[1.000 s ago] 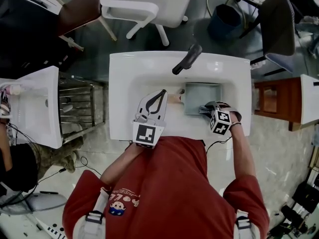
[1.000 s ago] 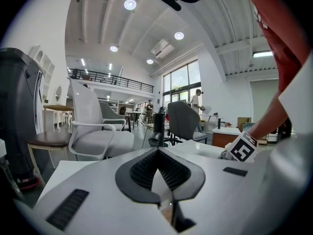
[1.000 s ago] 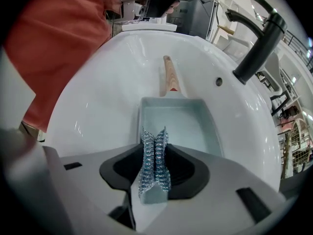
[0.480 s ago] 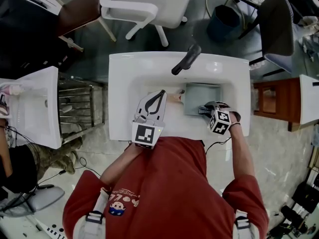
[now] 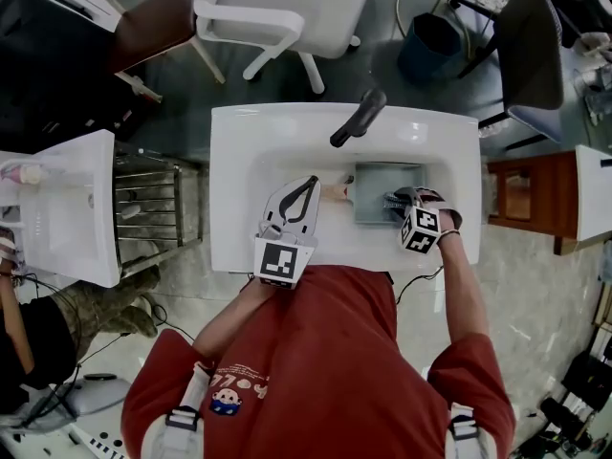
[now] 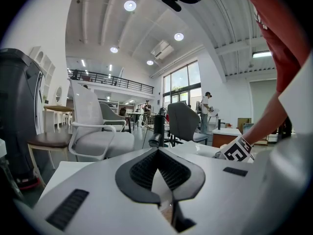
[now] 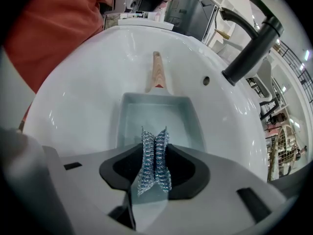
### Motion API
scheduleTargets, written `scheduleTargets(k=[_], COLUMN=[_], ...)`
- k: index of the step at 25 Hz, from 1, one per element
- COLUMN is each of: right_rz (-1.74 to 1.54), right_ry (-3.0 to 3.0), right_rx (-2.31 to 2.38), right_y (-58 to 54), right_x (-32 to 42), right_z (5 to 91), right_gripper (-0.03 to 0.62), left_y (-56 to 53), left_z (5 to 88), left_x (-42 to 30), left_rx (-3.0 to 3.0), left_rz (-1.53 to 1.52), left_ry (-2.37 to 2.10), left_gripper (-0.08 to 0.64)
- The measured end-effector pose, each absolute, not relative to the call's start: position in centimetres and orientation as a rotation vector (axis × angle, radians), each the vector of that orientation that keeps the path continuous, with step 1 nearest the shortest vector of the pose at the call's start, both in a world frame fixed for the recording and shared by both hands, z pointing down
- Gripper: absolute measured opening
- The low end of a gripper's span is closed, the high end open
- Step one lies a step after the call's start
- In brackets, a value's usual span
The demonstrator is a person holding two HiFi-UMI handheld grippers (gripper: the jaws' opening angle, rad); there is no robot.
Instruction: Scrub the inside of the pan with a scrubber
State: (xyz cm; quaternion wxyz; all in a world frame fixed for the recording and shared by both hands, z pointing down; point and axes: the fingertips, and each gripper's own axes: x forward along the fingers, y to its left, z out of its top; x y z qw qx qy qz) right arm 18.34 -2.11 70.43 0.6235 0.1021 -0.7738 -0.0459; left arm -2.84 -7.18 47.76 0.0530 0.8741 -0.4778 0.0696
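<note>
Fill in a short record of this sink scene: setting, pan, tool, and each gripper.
Setting: white sink with a black faucet
Pan: square, in the basin; wooden handle
Tool: metal scrubber
Right gripper: shut on the scrubber, at the pan's near edge
Left gripper: jaws together at the tips, beside the handle

Your right gripper (image 5: pixel 395 203) holds a silvery wire scrubber (image 5: pixel 389 200) over the near half of the square grey-blue metal pan (image 5: pixel 387 178), which sits in the white ceramic basin (image 5: pixel 239 161) below the black tap (image 5: pixel 359 118). The pan's pale wooden handle (image 5: pixel 335 191) points at your left gripper (image 5: pixel 313 180), just beside it, whose jaw tips meet. A white swivel chair (image 5: pixel 287 8) stands beyond the basin
</note>
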Motion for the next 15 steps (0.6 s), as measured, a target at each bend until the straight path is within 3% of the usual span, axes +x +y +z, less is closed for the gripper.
scheduleTargets(k=[15], right_rz=[-0.263], right_ry=[-1.700], right_rx=[0.355], right_y=[-8.1], right_x=[18.8], right_z=[71.0], right_gripper=[0.156], left_y=[-7.2], left_z=[48.1], left_x=[-3.1], left_rx=[2.657], left_rz=[0.221], left_ry=[-1.465], left_gripper=[0.014])
